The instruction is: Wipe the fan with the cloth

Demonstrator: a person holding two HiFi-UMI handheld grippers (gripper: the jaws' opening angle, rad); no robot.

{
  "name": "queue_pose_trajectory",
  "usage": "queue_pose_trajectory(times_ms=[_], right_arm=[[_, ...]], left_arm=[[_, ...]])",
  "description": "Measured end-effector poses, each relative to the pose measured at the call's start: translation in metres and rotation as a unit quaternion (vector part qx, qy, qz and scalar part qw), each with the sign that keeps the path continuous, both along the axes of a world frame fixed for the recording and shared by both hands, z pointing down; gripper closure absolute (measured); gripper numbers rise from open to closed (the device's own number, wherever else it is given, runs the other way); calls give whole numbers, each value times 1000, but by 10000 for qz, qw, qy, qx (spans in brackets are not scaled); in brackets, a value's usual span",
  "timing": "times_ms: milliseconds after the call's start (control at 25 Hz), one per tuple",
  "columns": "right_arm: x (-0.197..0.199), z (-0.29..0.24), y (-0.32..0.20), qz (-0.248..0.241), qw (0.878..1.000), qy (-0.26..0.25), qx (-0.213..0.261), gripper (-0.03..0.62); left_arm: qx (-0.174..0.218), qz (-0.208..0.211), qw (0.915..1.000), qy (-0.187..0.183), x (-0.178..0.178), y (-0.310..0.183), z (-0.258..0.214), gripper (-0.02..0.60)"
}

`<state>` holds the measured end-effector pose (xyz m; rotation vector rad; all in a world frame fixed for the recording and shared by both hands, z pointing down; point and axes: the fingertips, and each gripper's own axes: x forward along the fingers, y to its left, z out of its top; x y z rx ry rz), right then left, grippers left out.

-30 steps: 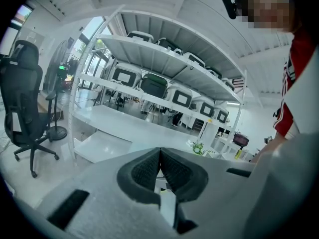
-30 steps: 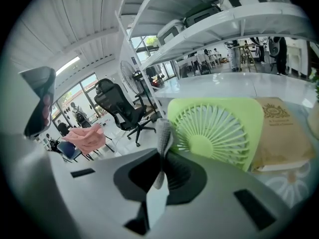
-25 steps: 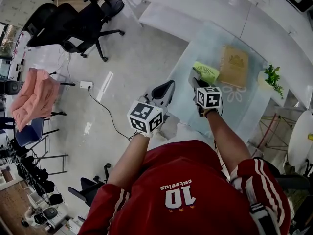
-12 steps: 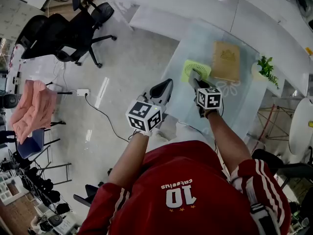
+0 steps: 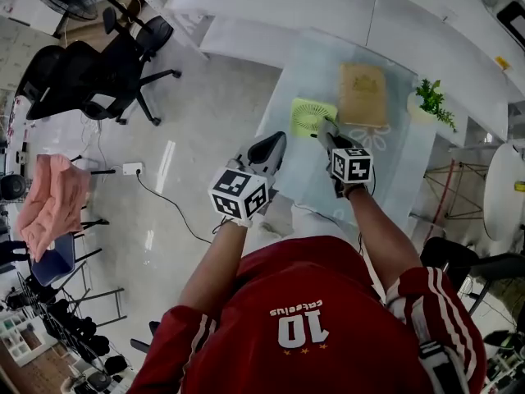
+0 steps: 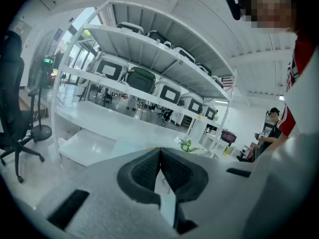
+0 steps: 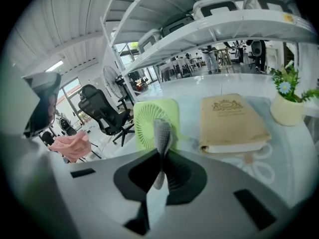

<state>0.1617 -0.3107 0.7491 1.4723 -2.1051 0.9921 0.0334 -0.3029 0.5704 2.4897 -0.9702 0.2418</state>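
Fan point(image 5: 312, 116), pale green with a round grille, sits on the glass worktop point(image 5: 394, 171), with a tan book point(image 5: 362, 94) just beside it on the right. A small potted plant point(image 5: 428, 101) stands further right, past the book.

The person's right forearm reaches straight forward over the worktop. Its right claw point(image 5: 326, 130) points at the fan's near edge. In the right gripper view this claw point(image 7: 160, 156) is pinched tight on a grey cloth point(image 7: 162, 133). The cloth sticks up past the tips and overlaps the fan point(image 7: 144, 118) behind it. Whether the cloth touches the fan cannot be told.

The left forearm is also held forward but lower and further left, near the worktop's left edge. The left claw point(image 5: 267, 148) is well apart from the fan. In its own view the left claw point(image 6: 159, 153) has its pads pressed together at the tips, with nothing between them.
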Motion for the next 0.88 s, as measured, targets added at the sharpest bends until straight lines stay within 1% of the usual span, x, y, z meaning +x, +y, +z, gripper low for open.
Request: queue_pose_trajectory(times_ms=[320, 480, 640, 880], right_arm=[[32, 0, 14, 295, 9995, 123, -13, 576], [42, 1, 20, 372, 9992, 136, -13, 576], [40, 0, 24, 371, 9993, 100, -18, 576], [22, 0, 27, 260, 9997, -9, -4, 576]], left_arm=[[5, 176, 9998, 32, 15, 4, 1, 581], [10, 207, 9998, 45, 19, 6, 1, 581], [16, 207, 9998, 26, 19, 8, 0, 581], [38, 100, 9999, -19, 8, 10, -2, 581]])
